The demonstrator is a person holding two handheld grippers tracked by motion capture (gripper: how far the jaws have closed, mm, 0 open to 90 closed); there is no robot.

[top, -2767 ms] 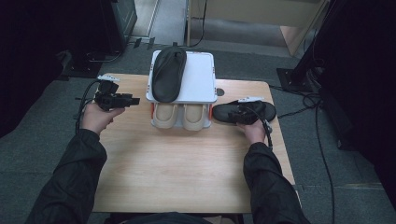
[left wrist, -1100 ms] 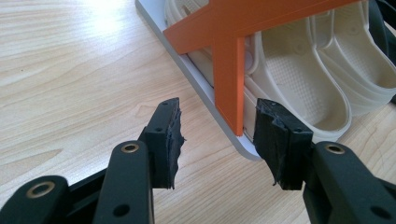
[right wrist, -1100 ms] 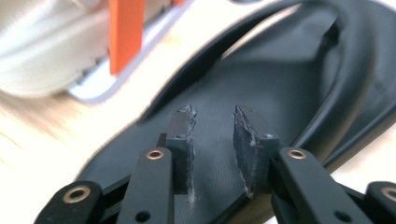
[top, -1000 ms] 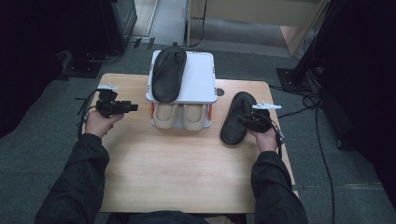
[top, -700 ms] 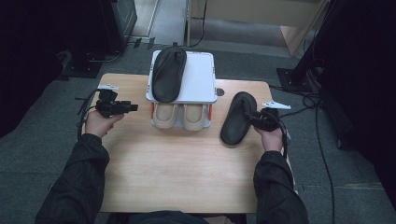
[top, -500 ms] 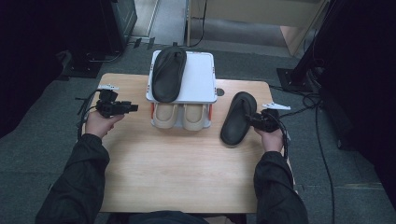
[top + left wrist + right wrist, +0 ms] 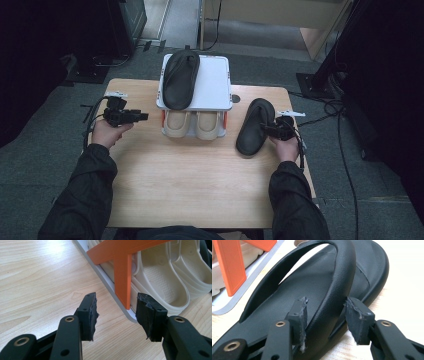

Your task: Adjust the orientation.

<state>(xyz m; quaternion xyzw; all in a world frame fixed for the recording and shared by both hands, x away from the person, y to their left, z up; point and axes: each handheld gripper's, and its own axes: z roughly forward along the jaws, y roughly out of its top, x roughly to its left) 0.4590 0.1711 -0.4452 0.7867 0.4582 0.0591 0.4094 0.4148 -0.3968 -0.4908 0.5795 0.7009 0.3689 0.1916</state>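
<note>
A black sandal [image 7: 254, 125] lies flat on the wooden table [image 7: 195, 185], right of a white shoe rack [image 7: 216, 82]. My right gripper [image 7: 272, 131] is at its right side. In the right gripper view the gripper [image 7: 327, 322] is open, its jaws standing on either side of the sandal's strap [image 7: 342, 270] with a gap at the right pad [image 7: 357, 320]. A second black sandal [image 7: 180, 77] rests on the rack's top. My left gripper [image 7: 134, 117] hovers left of the rack, open and holding nothing [image 7: 116, 315].
Two cream slippers [image 7: 194, 125] sit on the rack's lower shelf, seen close in the left gripper view [image 7: 160, 277] behind an orange support [image 7: 122, 277]. Cables trail off both table sides. Bare table spreads in front of the rack.
The right gripper carried the black sandal from beside the rack out to the right and turned it lengthwise onto the table. Over the last second both hands barely move.
</note>
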